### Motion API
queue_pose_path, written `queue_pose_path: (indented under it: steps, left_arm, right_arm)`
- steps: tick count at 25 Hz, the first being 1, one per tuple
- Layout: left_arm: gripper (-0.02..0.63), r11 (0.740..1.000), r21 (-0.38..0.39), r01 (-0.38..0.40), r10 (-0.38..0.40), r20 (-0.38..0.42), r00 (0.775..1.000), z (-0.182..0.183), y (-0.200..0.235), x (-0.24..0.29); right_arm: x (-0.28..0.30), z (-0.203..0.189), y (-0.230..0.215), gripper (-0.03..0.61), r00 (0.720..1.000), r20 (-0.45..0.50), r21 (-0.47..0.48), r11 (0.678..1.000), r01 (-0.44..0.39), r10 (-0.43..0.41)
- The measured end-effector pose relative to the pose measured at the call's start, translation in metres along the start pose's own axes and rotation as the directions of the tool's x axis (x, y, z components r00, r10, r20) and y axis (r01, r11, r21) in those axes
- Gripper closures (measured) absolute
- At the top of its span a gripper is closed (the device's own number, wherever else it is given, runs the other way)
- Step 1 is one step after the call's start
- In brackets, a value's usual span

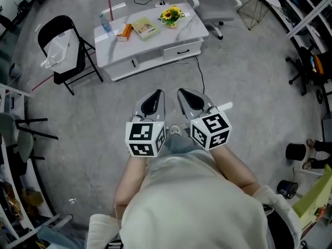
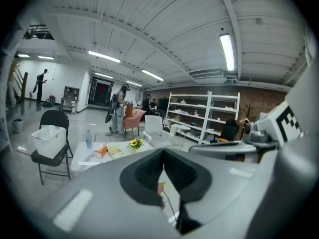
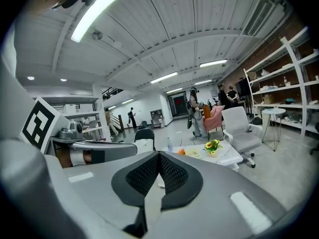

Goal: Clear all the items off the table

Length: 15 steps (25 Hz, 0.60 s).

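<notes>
I find the left gripper (image 1: 153,99) and right gripper (image 1: 189,98) side by side at mid-frame in the head view. Both are well apart from the white surface (image 1: 188,31), which lies straight ahead at upper centre, its long axis running left to right. The bottle (image 1: 105,23), orange box (image 1: 124,31), book (image 1: 145,28) and flowers (image 1: 171,15) stand on it. Neither gripper is clearly nearer. Both have jaws together, nothing between them

White table (image 1: 190,29), yellow flowers (image 1: 171,15), orange box (image 1: 124,31), black folding chair (image 1: 52,26), grey floor (image 1: 238,77)
</notes>
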<state>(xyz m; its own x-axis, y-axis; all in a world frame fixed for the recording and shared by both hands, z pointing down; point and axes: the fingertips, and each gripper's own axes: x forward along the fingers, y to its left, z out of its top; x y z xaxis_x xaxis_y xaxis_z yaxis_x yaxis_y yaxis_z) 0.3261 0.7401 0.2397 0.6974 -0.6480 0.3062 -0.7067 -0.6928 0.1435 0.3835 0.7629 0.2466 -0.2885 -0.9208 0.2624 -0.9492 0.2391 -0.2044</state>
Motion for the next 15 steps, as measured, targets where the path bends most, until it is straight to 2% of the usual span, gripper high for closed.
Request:
queue_pose_path:
  steps: [6, 15]
  left_arm:
    - [0.603, 0.999, -0.011, -0.037, 0.037, 0.001, 0.999, 0.020, 0.008, 0.032]
    - [0.603, 0.998, -0.014, -0.063, 0.063, 0.002, 0.998, 0.025, 0.015, 0.074]
  right_arm:
    - [0.027, 0.018, -0.029, 0.581, 0.999, -0.019, -0.015, 0.999, -0.029, 0.028]
    - [0.053, 0.028, -0.066, 0.581, 0.999, -0.019, -0.031, 0.998, -0.050, 0.049]
